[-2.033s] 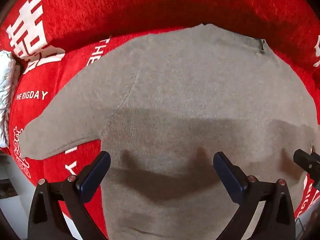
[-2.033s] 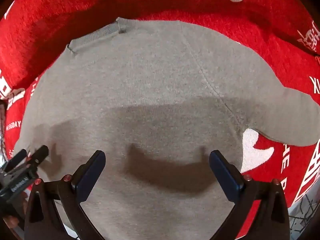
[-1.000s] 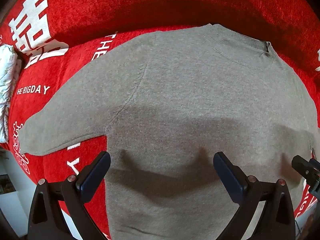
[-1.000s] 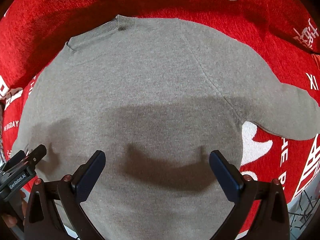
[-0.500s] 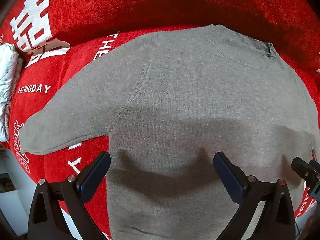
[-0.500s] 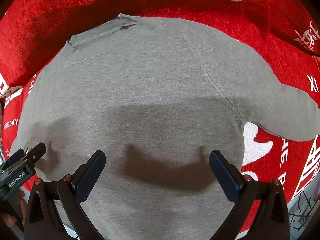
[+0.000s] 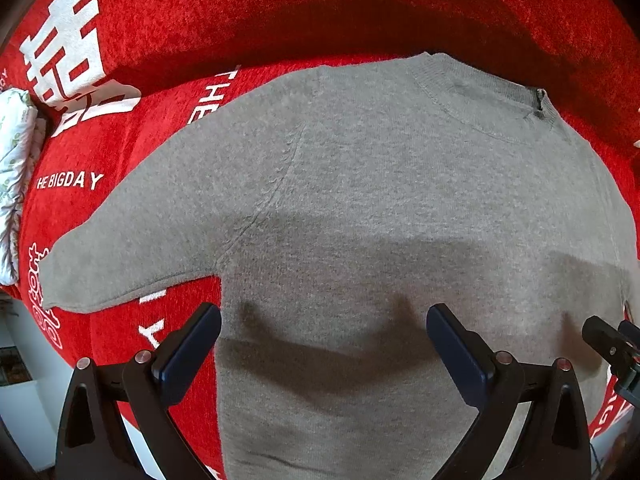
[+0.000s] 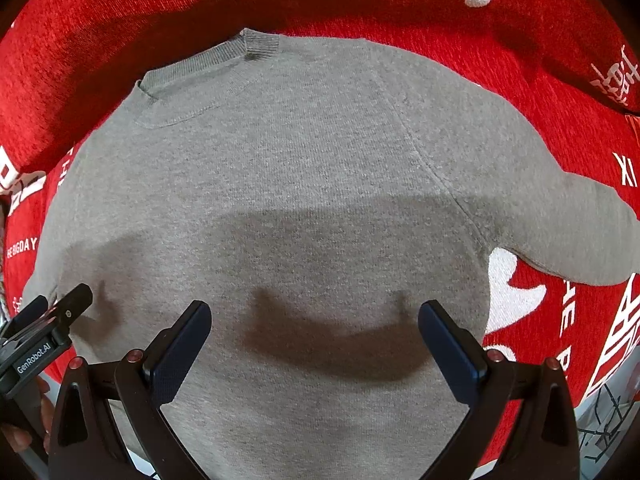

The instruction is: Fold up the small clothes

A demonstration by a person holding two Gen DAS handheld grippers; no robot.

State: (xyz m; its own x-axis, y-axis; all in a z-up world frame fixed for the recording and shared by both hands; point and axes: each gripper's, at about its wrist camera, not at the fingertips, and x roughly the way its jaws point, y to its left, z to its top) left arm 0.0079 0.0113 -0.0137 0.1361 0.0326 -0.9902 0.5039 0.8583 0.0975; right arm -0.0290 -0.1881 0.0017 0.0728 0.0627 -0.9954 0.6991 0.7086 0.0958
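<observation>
On red blanket [image 7: 120, 152]: grey sweater [image 7: 380, 208] flat, collar pointing away.

"THE BIGDAY" is printed in white on the red blanket [image 7: 120, 208], left of the grey sweater [image 7: 380, 208]. "GenRobot.AI" is read on the left tool [image 8: 36, 354] beside the sweater's hem.

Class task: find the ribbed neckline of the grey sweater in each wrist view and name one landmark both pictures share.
Left wrist view: the ribbed neckline sits upper right, its far corner nearest the right edge.
Right wrist view: the ribbed neckline sits upper left, running up to the top centre.
Shared landmark: the white "BIGDAY" lettering on the red blanket, left of the grey sweater.
</observation>
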